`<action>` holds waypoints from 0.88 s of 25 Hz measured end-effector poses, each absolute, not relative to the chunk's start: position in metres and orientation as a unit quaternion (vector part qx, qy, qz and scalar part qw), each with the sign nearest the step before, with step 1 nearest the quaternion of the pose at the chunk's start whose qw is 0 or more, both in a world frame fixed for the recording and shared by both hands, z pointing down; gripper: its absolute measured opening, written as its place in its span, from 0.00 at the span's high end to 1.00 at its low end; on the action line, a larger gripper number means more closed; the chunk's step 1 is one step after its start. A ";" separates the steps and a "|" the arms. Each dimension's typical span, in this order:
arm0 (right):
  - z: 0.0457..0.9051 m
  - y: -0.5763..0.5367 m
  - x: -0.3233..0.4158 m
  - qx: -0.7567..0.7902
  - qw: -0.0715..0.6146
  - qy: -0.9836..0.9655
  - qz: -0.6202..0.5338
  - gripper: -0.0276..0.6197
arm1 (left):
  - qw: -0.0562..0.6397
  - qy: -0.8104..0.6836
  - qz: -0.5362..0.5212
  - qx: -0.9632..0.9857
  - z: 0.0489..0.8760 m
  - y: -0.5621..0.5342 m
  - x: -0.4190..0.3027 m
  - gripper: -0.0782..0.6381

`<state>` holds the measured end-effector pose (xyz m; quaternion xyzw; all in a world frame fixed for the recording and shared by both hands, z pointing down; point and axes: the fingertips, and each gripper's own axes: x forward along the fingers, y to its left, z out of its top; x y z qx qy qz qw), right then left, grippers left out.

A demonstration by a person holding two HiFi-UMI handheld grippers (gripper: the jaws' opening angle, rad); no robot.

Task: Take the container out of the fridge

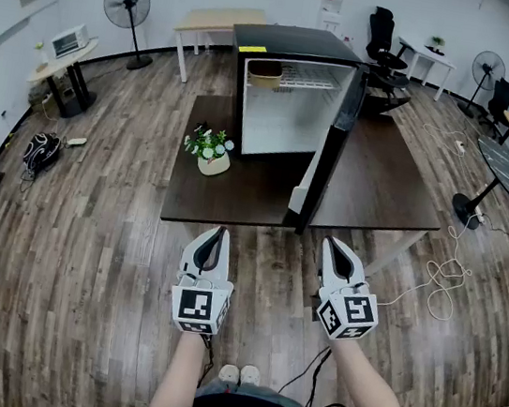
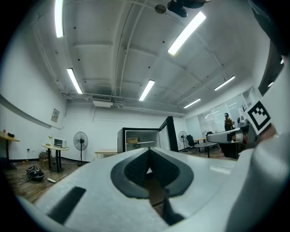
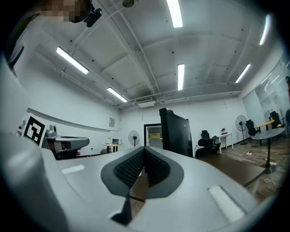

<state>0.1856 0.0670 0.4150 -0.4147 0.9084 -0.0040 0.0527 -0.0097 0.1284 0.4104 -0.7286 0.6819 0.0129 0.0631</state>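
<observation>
A black mini fridge stands on a dark table, its door swung open toward me on the right. A tan container sits on the fridge's upper wire shelf at the left. Both grippers hover in front of the table's near edge, well short of the fridge. My left gripper is shut and empty, and my right gripper is likewise shut with nothing in it. The left gripper view has the shut left gripper below the far container. The right gripper view has the right gripper below the container.
A small potted plant stands on the table left of the fridge. Cables lie on the floor at the right. Standing fans, an office chair, a wooden table and a round table ring the room.
</observation>
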 end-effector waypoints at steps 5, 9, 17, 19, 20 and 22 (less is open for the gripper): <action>0.415 0.070 0.185 -0.413 0.053 0.909 -0.003 0.95 | 0.064 0.680 0.014 -0.730 0.410 0.131 -0.008 0.88; 0.415 0.071 0.182 -0.410 0.052 0.910 -0.001 0.95 | 0.064 0.682 0.014 -0.729 0.411 0.133 -0.010 0.88; 0.416 0.070 0.179 -0.410 0.053 0.911 -0.002 0.95 | 0.061 0.683 0.014 -0.727 0.414 0.132 -0.015 0.88; 0.418 0.069 0.178 -0.410 0.056 0.911 -0.006 0.95 | 0.060 0.684 0.013 -0.727 0.415 0.131 -0.015 0.88; 0.418 0.069 0.178 -0.410 0.055 0.910 -0.006 0.95 | 0.060 0.684 0.013 -0.727 0.415 0.131 -0.015 0.88; 0.418 0.070 0.179 -0.409 0.053 0.911 -0.002 0.95 | 0.059 0.685 0.012 -0.726 0.415 0.132 -0.016 0.88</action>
